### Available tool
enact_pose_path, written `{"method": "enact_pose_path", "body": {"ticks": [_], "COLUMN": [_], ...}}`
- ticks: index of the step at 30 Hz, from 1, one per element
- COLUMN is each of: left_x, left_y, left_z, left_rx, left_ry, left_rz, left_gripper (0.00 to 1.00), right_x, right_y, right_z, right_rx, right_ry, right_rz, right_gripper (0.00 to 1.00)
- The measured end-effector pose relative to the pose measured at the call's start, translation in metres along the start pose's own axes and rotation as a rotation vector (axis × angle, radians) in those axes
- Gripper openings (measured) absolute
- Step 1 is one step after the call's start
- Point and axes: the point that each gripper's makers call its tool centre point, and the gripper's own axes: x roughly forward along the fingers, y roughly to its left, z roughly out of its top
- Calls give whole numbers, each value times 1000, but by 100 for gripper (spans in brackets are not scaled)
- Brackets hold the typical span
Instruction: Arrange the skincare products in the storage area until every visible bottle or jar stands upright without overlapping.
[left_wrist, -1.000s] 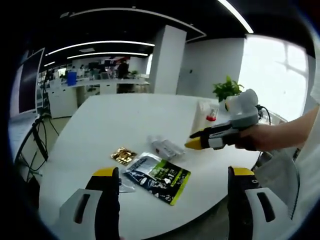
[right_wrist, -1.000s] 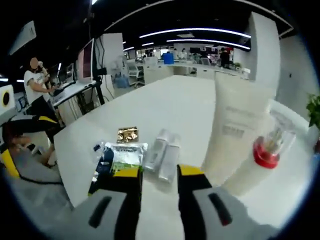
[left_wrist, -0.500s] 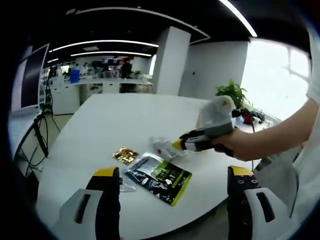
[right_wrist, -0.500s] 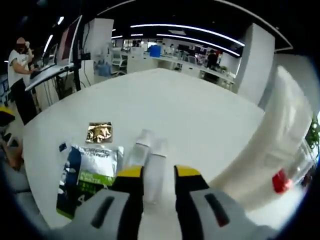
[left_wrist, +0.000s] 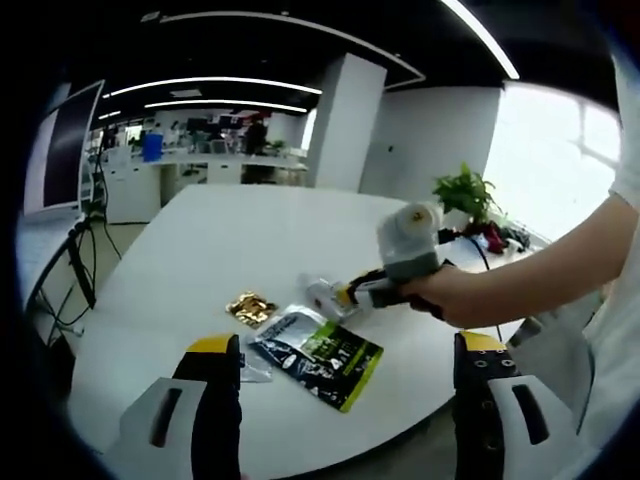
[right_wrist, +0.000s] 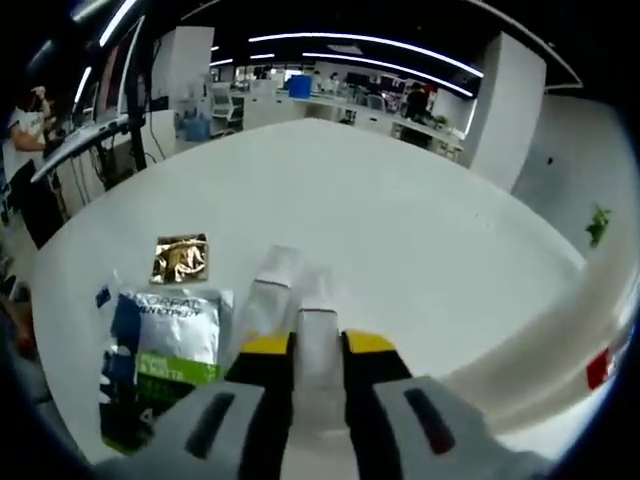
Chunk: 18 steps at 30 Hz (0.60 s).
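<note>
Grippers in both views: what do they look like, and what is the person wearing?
Both are alike: grey-white bodies with slot cut-outs, black jaws and yellow tips. The left gripper and the right gripper rise from the bottom of their own views. In the left gripper view the right gripper has a rounded white-grey housing on top. The hand on it is bare; a white garment shows at the edge.

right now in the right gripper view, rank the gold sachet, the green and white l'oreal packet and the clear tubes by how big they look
1. L'Oreal packet
2. clear tubes, though they sit partly behind the tongs, so this is unsure
3. gold sachet
</note>
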Motion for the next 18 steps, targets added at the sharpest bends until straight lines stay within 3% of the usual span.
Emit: {"method": "enact_pose_path", "body": {"ticks": [7, 18], "left_x": [1, 1], "left_y": [1, 2], "left_z": [-1, -1], "left_rx": [-6, -10], "left_ry": [7, 6], "left_rz": [-4, 1], "left_gripper": [85, 85], "right_x": [5, 3], "right_y": [5, 12], "right_z": [-9, -11], "right_rx": [16, 40], "right_ry": [37, 23], "right_rz": [8, 20], "right_gripper": [21, 20]}}
